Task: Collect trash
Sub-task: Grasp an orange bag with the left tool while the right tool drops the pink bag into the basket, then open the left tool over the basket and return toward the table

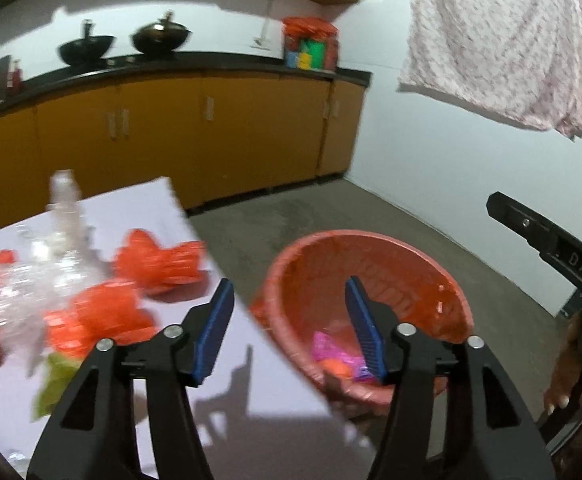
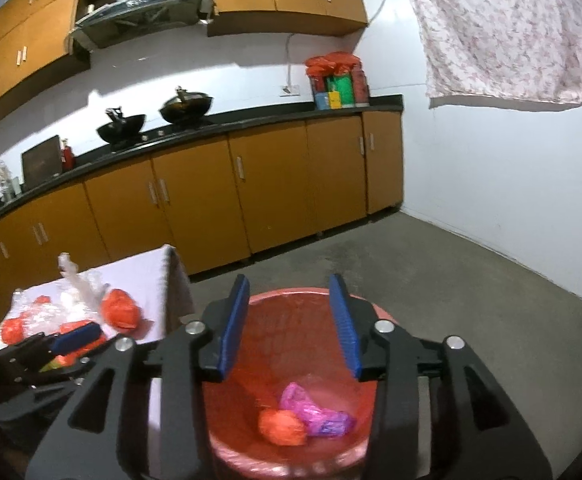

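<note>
A red plastic basket (image 1: 371, 242) stands on the floor beside the white table (image 1: 151, 208). Inside it lie a pink bag (image 2: 315, 412) and an orange wad (image 2: 281, 426). My right gripper (image 2: 289, 280) hangs open over the basket (image 2: 287, 295) with nothing between its blue pads. My left gripper (image 1: 290, 284) is open and empty too, straddling the table's edge and the basket's near rim. On the table lie orange bags (image 1: 163, 264), a clear bottle (image 1: 65, 200), crumpled clear plastic (image 1: 23, 280) and a green scrap (image 1: 55, 380). The left wrist view is blurred.
Orange cabinets (image 2: 271, 184) under a black counter (image 2: 251, 120) with two woks (image 2: 187, 106) run along the back wall. A patterned cloth (image 2: 511, 28) hangs at the upper right. Bare concrete floor (image 2: 471, 292) spreads right of the basket. A hand (image 1: 563, 396) holds the right gripper's frame.
</note>
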Demonstrator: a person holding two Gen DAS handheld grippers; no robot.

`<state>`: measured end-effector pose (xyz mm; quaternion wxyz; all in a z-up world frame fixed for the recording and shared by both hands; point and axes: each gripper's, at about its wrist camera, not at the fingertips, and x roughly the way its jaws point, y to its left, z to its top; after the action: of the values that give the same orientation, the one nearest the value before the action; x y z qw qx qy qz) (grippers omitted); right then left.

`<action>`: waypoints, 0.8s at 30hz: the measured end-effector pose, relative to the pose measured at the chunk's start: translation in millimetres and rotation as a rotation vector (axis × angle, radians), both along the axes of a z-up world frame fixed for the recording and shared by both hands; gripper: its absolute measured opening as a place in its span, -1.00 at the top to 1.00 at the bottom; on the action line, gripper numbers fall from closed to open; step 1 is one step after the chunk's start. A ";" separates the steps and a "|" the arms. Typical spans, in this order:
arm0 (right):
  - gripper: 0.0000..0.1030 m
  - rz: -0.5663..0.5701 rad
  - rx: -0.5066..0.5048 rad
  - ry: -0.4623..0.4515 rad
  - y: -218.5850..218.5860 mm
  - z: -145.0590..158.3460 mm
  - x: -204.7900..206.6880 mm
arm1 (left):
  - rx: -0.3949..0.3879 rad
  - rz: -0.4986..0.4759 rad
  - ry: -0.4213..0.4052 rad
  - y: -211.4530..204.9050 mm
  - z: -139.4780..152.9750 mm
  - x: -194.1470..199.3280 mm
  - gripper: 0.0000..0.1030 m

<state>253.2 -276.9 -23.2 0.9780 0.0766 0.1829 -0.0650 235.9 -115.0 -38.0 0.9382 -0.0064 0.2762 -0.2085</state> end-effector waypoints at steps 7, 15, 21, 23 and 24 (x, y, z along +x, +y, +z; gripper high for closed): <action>-0.05 0.125 0.005 0.002 60.5 1.3 -17.3 | 0.085 0.148 -0.062 81.8 -1.1 -47.0 -0.49; -0.13 0.282 0.021 0.071 142.4 -23.1 -27.4 | 0.143 0.346 -0.035 170.5 -20.9 -81.2 -0.59; -0.13 0.370 0.047 0.173 199.3 -56.8 -17.5 | 0.089 0.477 -0.004 223.8 -31.2 -101.2 -0.59; -0.13 0.382 0.056 0.205 211.6 -66.8 -12.1 | 0.083 0.511 -0.006 237.7 -33.3 -107.5 -0.59; -0.13 0.388 0.058 0.217 216.2 -70.4 -9.3 | 0.079 0.527 -0.007 244.7 -34.2 -110.2 -0.59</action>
<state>243.9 -60.7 -93.5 0.9442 0.0605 0.3001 0.1218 125.7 129.7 -72.2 0.9605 -0.0408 0.2699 0.0539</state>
